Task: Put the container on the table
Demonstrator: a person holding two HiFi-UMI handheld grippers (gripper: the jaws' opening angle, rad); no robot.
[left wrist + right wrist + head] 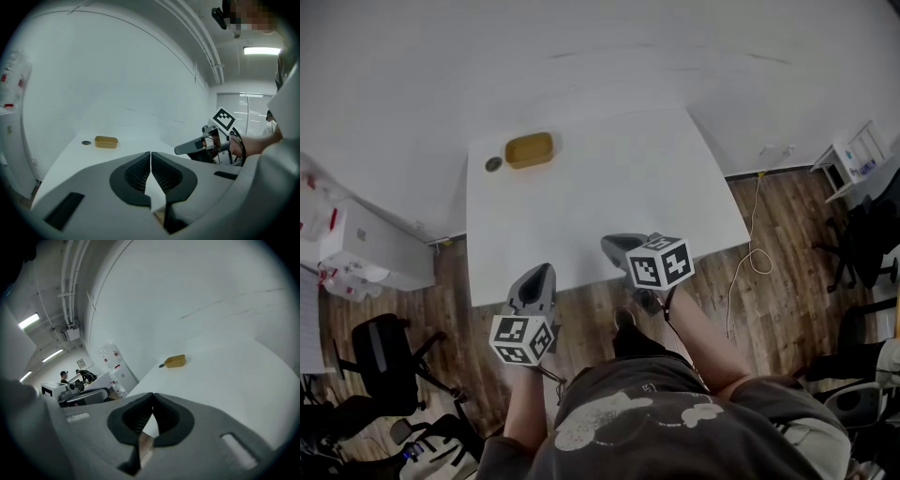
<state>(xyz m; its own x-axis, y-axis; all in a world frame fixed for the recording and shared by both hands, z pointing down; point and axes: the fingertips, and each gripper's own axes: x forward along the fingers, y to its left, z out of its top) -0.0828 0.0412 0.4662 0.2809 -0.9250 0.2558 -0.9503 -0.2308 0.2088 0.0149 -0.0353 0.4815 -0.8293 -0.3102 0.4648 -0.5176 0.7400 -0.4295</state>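
A yellow container (530, 149) sits at the far left corner of the white table (609, 202), also seen in the left gripper view (106, 141) and the right gripper view (175, 361). A small dark round lid (493, 164) lies just left of it. My left gripper (536, 277) hovers at the table's near edge, jaws closed together with nothing between them. My right gripper (613, 246) is over the near part of the table, jaws also closed and empty. Both are far from the container.
Wooden floor surrounds the table. White boxes (366, 248) stand at the left, black office chairs (384, 352) at the lower left and right edge, and a white cable (748, 262) trails on the floor at the right. The wall runs behind the table.
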